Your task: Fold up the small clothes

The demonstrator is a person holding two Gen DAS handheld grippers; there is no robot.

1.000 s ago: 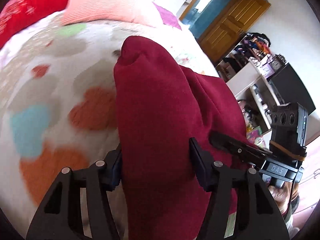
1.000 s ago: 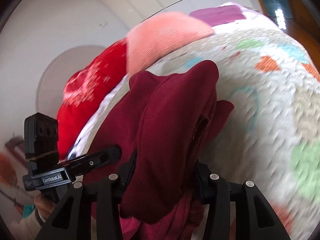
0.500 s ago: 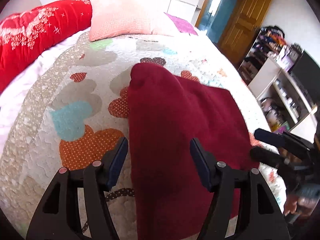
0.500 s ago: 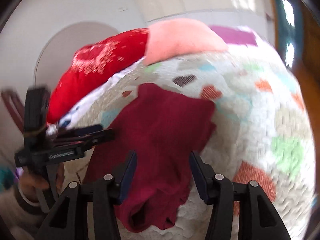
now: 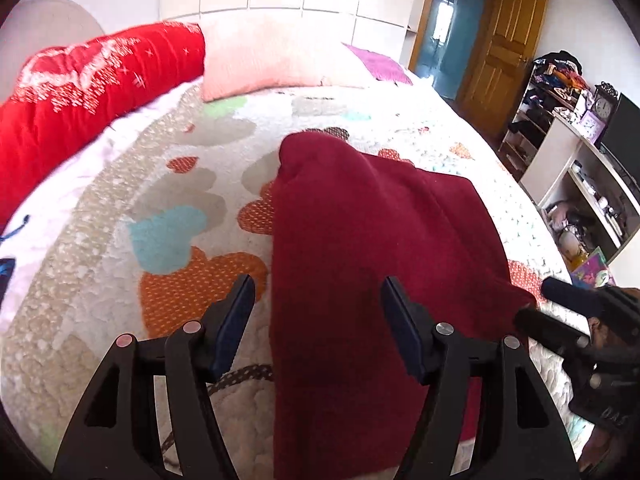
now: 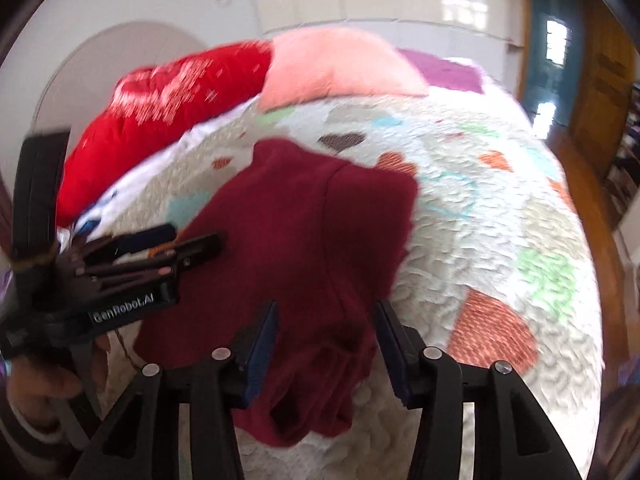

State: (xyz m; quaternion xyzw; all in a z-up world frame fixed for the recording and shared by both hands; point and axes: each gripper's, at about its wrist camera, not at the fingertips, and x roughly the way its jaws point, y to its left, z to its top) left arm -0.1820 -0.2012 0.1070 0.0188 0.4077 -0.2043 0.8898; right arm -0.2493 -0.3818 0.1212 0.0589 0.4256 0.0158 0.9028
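Tilting down over the maroon garment [image 5: 360, 248] on the quilt [image 5: 120, 240], both grippers [image 5: 316, 320] [image 6: 324, 336] hold their jaws apart, gripping nothing.

Dark red garment [image 5: 360, 240] lies spread (seemingly folded double) on the bedspread [image 5: 180, 200].

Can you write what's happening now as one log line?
dark red garment: lying on quilt | left gripper: open, over garment | right gripper: open, over garment

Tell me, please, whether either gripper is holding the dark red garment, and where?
Neither: the dark red garment lies on the quilt between open left gripper and right gripper fingers.
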